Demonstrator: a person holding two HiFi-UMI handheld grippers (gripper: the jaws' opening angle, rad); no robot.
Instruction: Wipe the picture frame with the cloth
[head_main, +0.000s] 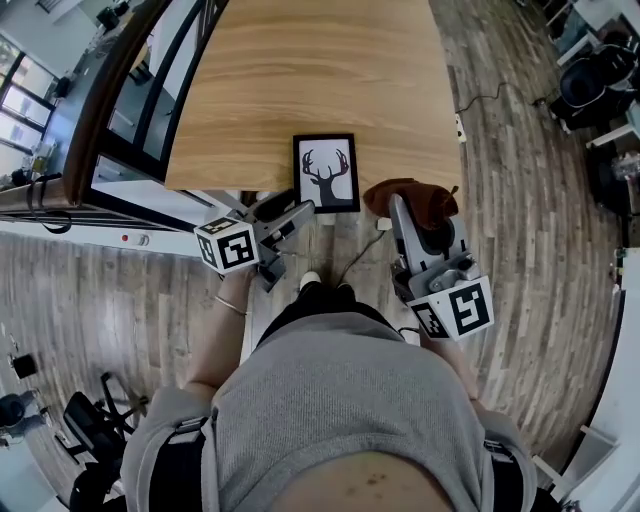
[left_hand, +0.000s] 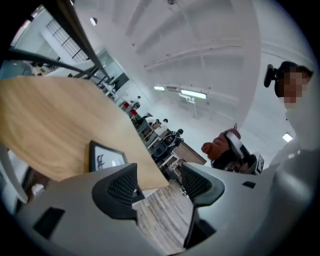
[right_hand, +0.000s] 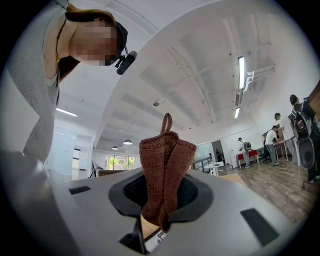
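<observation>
Two roles: right gripper (head_main: 398, 205) clamps the cloth (right_hand: 165, 165), left gripper (left_hand: 159, 182) gapes empty. Steady the frame (head_main: 326, 172), probably at its near edge, then sweep flat.

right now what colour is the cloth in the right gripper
Rusty brown, a knitted cloth; it shows best in the right gripper view.
</observation>
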